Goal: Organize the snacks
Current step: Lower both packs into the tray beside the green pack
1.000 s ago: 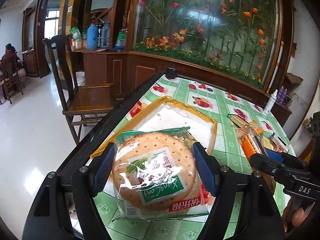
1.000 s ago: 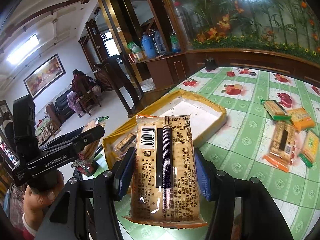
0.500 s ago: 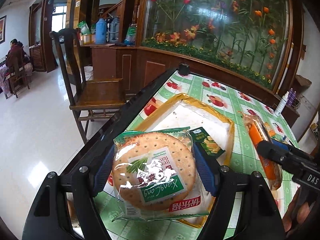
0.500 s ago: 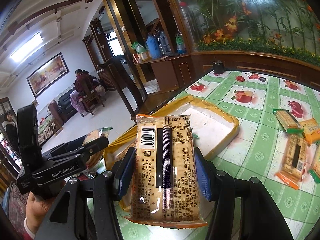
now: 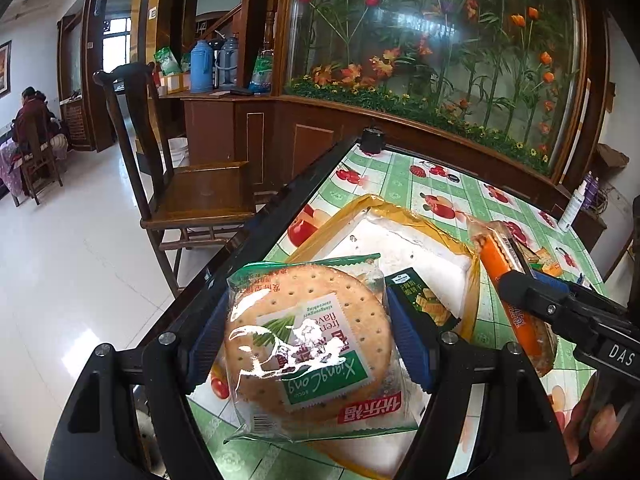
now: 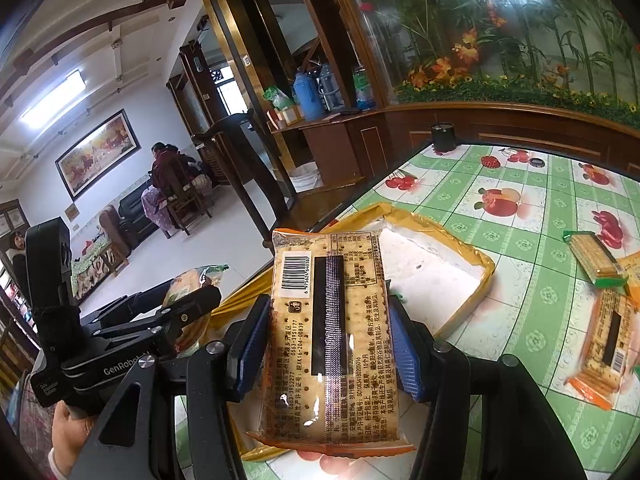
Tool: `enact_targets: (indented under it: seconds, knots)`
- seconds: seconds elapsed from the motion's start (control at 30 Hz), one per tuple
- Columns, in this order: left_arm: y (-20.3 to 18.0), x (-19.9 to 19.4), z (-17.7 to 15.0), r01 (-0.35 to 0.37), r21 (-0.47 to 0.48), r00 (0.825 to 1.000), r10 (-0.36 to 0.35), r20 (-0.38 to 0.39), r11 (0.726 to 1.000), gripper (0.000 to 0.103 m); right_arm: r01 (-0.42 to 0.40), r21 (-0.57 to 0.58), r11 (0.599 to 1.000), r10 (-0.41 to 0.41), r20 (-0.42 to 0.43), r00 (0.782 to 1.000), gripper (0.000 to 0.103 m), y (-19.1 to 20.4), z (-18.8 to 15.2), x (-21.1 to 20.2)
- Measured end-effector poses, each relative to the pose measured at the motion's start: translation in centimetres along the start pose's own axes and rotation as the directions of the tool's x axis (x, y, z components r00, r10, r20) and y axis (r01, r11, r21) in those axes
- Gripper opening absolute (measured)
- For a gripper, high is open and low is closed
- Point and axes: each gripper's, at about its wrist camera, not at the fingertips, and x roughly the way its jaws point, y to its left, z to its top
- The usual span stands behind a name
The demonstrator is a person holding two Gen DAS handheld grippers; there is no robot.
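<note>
Table (image 6: 520, 216) w/ green fruit-print cloth, yellow-rimmed tray (image 5: 474, 276) near its edge. Tray's mostly bare: one small dark green packet (image 5: 426, 300) inside, so I'd say early days. A few cracker packs (image 6: 606, 344) lie loose on the cloth, well apart from the tray. My left gripper (image 5: 308, 340) is clamped on the round biscuit pack (image 5: 306, 344), hovering over the tray's near end. My right gripper (image 6: 326, 344) pinches the long cracker pack (image 6: 328, 340) edgewise, over the tray too. Both need dropping in.
</note>
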Motion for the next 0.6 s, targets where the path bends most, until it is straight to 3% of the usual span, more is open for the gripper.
enact_targets:
  seconds: [0.6]
  knots:
    - [-1.3, 2.3, 1.0, -0.013, 0.031, 1.000, 0.013, -0.019, 0.999, 0.076, 0.015, 0.023, 1.000, -0.014, -0.019, 1.000, 0.057, -1.4, 0.8, 2.2]
